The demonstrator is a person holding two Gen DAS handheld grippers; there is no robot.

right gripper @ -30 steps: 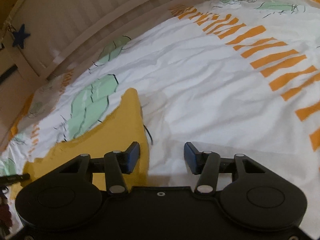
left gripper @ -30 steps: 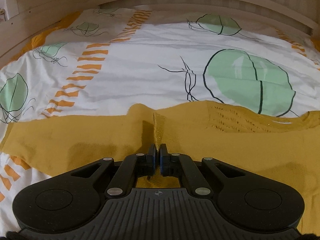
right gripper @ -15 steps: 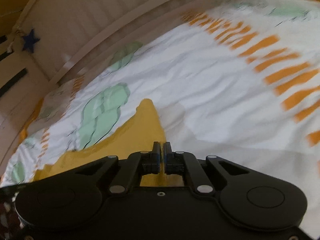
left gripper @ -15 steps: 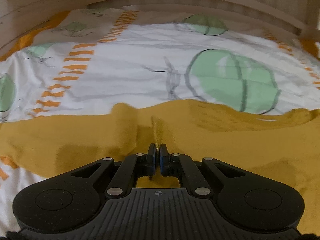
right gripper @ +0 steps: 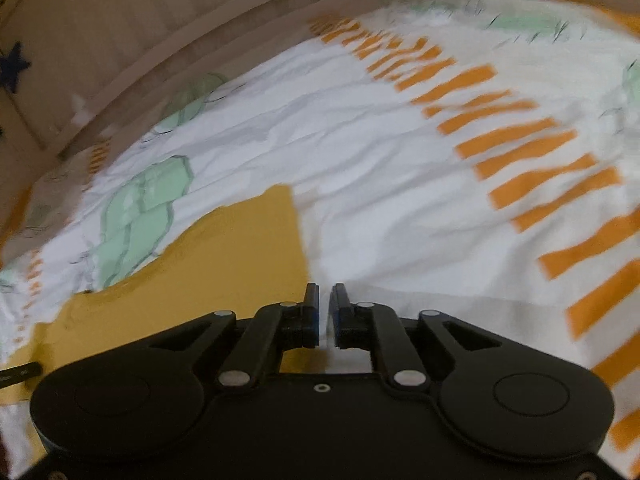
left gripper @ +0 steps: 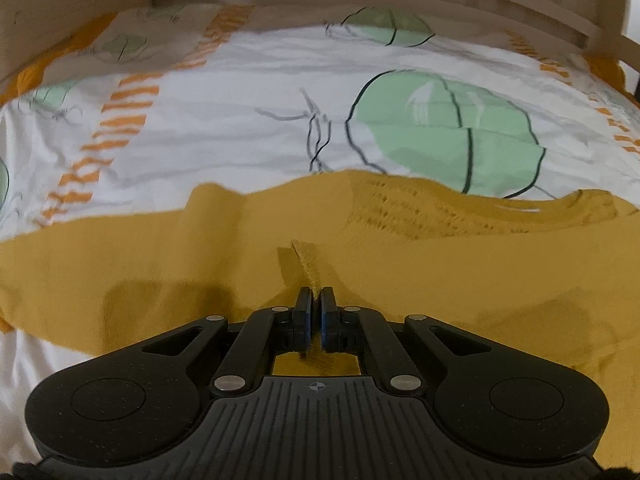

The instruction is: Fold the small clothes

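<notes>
Since a second ago the right gripper [right gripper: 324,312] has snapped shut from a wide spread and its jaws are now parting again, a narrow gap between them; its view has swung so that the mustard garment's [right gripper: 224,264] corner reaches further up the picture. The left gripper [left gripper: 316,312] has kept its pinch the whole time.

That mustard-yellow knit garment [left gripper: 420,272] lies spread across the near part of the bed, on the printed sheet. A small raised fold of it stands clamped between the left gripper's closed jaws. Part of the knit shows an openwork pattern along its far edge, towards the right of the left view.

At the right gripper, the garment's straight edge runs just beside the left-hand jaw; whether any cloth sits in the gap is hard to tell through the blur, and white sheet shows behind it.

The sheet [right gripper: 380,168] is white with pale green leaf shapes and rows of orange bars, and it is wrinkled. A pale slatted bed frame [left gripper: 400,4] curves round the far side. Both views are motion-blurred, and the garment's near edge is hidden under the gripper bodies.
</notes>
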